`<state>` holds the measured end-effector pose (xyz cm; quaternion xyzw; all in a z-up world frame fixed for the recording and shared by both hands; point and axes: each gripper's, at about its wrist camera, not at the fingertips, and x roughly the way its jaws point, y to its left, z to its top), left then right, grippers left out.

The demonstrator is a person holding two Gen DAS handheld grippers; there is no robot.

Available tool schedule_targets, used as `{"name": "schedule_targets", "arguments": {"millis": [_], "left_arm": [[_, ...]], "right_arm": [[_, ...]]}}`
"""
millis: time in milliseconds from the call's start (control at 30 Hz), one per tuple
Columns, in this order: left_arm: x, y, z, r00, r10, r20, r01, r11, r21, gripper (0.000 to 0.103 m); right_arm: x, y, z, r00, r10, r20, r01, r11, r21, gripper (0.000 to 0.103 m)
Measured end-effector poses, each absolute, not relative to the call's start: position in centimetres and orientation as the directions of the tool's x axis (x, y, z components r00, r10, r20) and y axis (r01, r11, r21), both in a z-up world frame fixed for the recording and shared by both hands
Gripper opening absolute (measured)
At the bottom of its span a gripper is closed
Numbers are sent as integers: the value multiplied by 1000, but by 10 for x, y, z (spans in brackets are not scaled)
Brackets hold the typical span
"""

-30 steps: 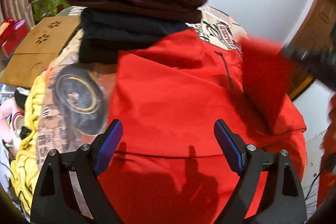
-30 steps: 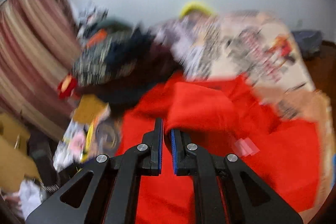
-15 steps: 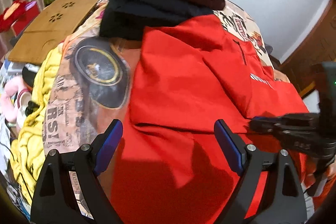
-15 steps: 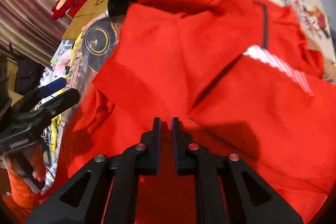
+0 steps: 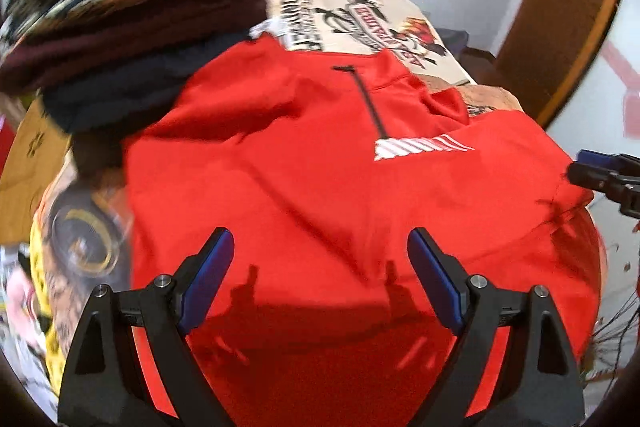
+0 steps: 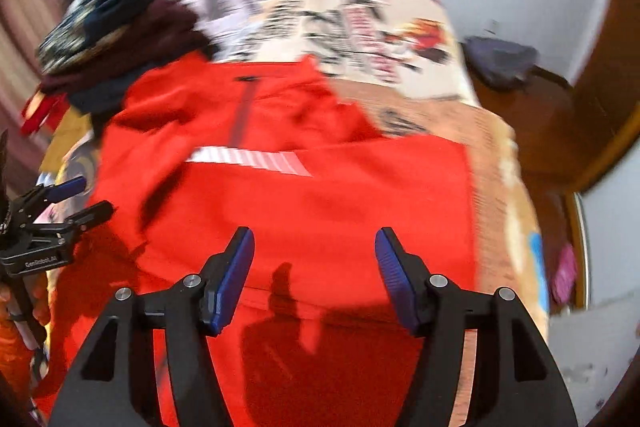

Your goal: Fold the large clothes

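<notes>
A large red zip-neck top [image 5: 320, 179] lies spread on the printed bed cover, both sleeves folded in over its body, a white striped mark on its chest. It also shows in the right wrist view [image 6: 320, 195]. My left gripper [image 5: 320, 267] is open and empty above the top's near part. My right gripper [image 6: 314, 267] is open and empty above the same near part, further right. The right gripper shows at the right edge of the left wrist view [image 5: 600, 171]. The left gripper shows at the left edge of the right wrist view [image 6: 60, 203].
A stack of folded dark clothes [image 5: 120, 27] sits at the far left of the bed, touching the top's shoulder. The printed bed cover [image 5: 360, 19] extends behind the collar. A yellow cloth [image 5: 40, 259] hangs at the left. A wooden door frame [image 5: 560, 27] stands to the right.
My right gripper carried the right sleeve across the top's body, laid it down and opened. My left gripper stayed open and shifted toward the top's middle.
</notes>
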<state>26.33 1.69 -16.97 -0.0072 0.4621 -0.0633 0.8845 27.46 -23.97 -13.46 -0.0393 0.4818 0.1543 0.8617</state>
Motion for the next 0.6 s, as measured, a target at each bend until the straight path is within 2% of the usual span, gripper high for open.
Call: {"name": "schedule_targets", "arguments": {"millis": [167, 267, 333, 367, 433, 500, 600], "left_arm": [[299, -6, -187, 524, -79, -848, 141, 990, -5, 87], [314, -18, -202, 506, -28, -862, 182, 980, 76, 68], [323, -20, -213, 497, 26, -867, 179, 975, 132, 45], [326, -19, -218, 491, 41, -870, 174, 974, 144, 38], [330, -13, -221, 492, 36, -870, 157, 979, 129, 15], [330, -1, -214, 503, -2, -864, 128, 989, 72, 4], [323, 19, -192, 546, -52, -836, 86, 996, -6, 3]], "right_arm": [[275, -289, -147, 495, 208, -844, -169, 975, 141, 59], [273, -310, -153, 489, 206, -847, -116, 978, 171, 59], [273, -317, -158, 485, 205, -850, -92, 979, 183, 59], [272, -320, -159, 484, 204, -851, -87, 979, 186, 59], [272, -324, -161, 487, 204, -849, -75, 979, 191, 59], [273, -326, -160, 491, 204, -847, -71, 978, 194, 59], [275, -329, -156, 503, 198, -841, -71, 980, 188, 59]]}}
